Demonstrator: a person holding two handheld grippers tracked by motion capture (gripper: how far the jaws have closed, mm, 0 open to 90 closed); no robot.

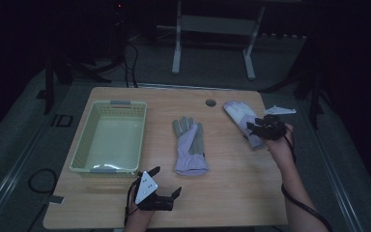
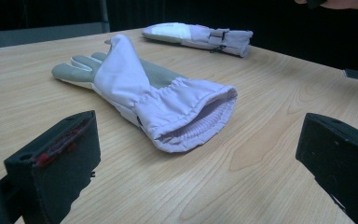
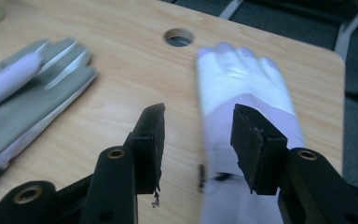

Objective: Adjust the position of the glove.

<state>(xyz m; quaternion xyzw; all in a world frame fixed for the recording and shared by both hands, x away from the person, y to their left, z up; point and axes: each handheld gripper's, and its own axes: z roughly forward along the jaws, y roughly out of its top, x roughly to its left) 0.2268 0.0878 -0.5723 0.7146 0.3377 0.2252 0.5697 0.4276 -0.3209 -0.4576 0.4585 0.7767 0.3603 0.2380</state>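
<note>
A lilac and grey glove [image 1: 189, 145] lies flat at the middle of the wooden table [image 1: 232, 188], its cuff toward me. In the left gripper view that glove [image 2: 158, 98] is just ahead, cuff mouth facing the jaws. My left gripper [image 1: 166, 181] [image 2: 196, 163] hovers near the front edge, open wide and holding nothing. A second, paler glove [image 1: 239, 118] [image 2: 200, 35] [image 3: 242, 79] lies at the back right. My right gripper [image 1: 253, 129] [image 3: 199, 116] is open directly over its cuff end, one jaw above the glove, the other above bare wood.
A pale green plastic basket [image 1: 82, 145] stands on the table's left side with nothing in it. A round cable hole [image 1: 210, 102] [image 3: 178, 36] is in the back edge. A white desk frame [image 1: 212, 29] stands on the floor beyond the table.
</note>
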